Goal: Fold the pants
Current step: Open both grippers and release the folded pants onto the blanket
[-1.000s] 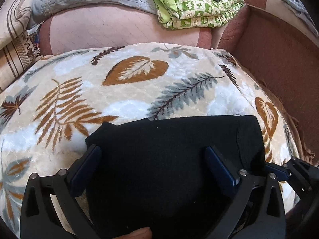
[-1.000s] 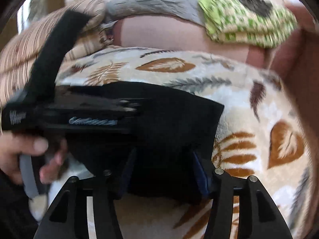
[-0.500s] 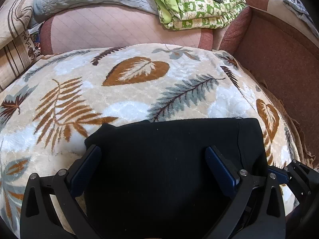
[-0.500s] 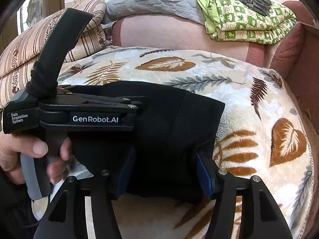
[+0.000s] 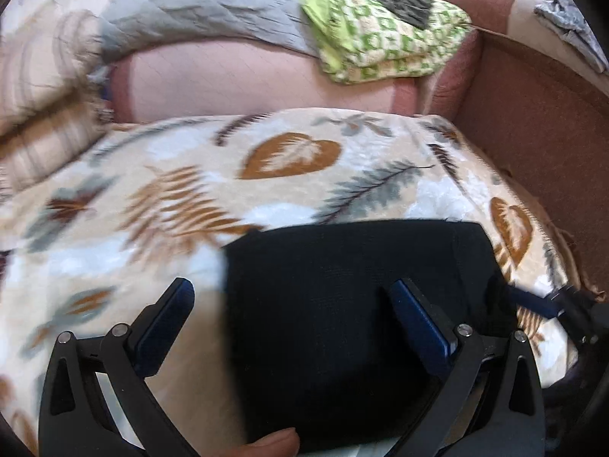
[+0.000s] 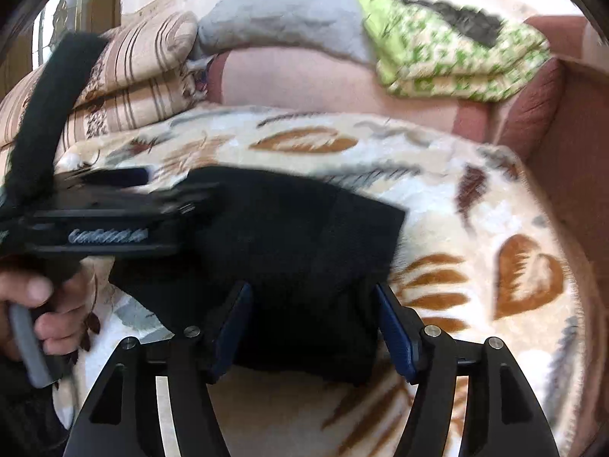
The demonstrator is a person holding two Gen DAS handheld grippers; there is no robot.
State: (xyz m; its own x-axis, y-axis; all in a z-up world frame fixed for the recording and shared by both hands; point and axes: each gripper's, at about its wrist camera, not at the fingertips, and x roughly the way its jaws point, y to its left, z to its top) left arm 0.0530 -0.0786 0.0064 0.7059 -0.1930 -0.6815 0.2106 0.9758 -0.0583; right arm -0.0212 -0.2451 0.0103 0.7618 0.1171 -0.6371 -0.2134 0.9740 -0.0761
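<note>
The black pants [image 5: 342,266] lie folded into a flat rectangle on the leaf-patterned blanket [image 5: 160,198]. My left gripper [image 5: 291,293] hovers open above their left edge: one finger is over the blanket, the other over the cloth, and nothing is pinched. In the right wrist view the pants [image 6: 297,228] sit below my right gripper [image 6: 312,293]. Its jaws are opening; the cloth's near edge shows between the blue pads [image 6: 394,327], which do not press on it. A hand [image 6: 34,289] holds the left gripper's handle at the left.
A folded green patterned blanket [image 5: 384,42] and a grey quilt [image 5: 198,11] rest on the sofa back. Striped pillows [image 6: 125,87] are piled at the left. The brown armrest [image 5: 533,122] rises at the right. A thumb tip [image 5: 274,445] shows at the bottom edge.
Both grippers have lifted and drawn back from the pants. The left one shifted left, so its left finger now stands off the cloth. The right jaws have widened.
</note>
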